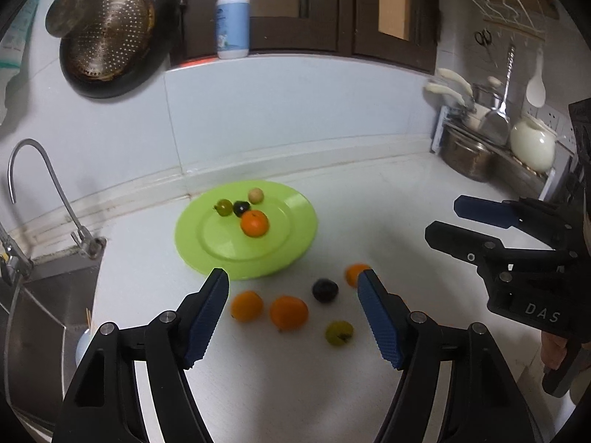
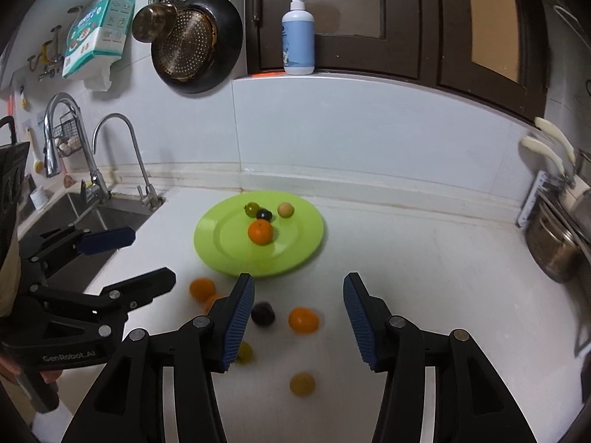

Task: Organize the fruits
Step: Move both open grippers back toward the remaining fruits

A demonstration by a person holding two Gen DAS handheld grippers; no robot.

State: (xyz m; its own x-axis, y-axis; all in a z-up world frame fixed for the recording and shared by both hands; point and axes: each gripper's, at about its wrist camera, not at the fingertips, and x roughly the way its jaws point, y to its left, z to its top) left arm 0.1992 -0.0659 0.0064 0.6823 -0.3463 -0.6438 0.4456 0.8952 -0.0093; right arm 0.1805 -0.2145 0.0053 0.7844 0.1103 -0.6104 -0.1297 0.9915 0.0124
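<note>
A green plate point(image 1: 295, 214) point(image 2: 306, 236) on the white counter holds an orange point(image 1: 254, 223) point(image 2: 260, 232), a dark fruit point(image 1: 241, 208), a green fruit point(image 1: 222, 207) and a tan fruit point(image 1: 255, 195). Loose on the counter in front of it lie two oranges point(image 1: 246, 305) point(image 1: 288, 313), a dark plum point(image 1: 325, 290) point(image 2: 263, 313), a green fruit point(image 1: 338, 333), and another orange point(image 1: 354, 272) point(image 2: 303, 320). A yellow fruit point(image 2: 302, 384) lies nearer the right gripper. My left gripper point(image 1: 293, 277) is open and empty above the loose fruits. My right gripper point(image 2: 298, 281) is open and empty.
A sink point(image 2: 92, 217) with taps point(image 2: 122, 155) lies at the left. A pot and utensil rack point(image 1: 476, 147) stand at the back right. Pans point(image 2: 195, 44) hang on the wall; a soap bottle point(image 2: 298, 33) stands on the ledge.
</note>
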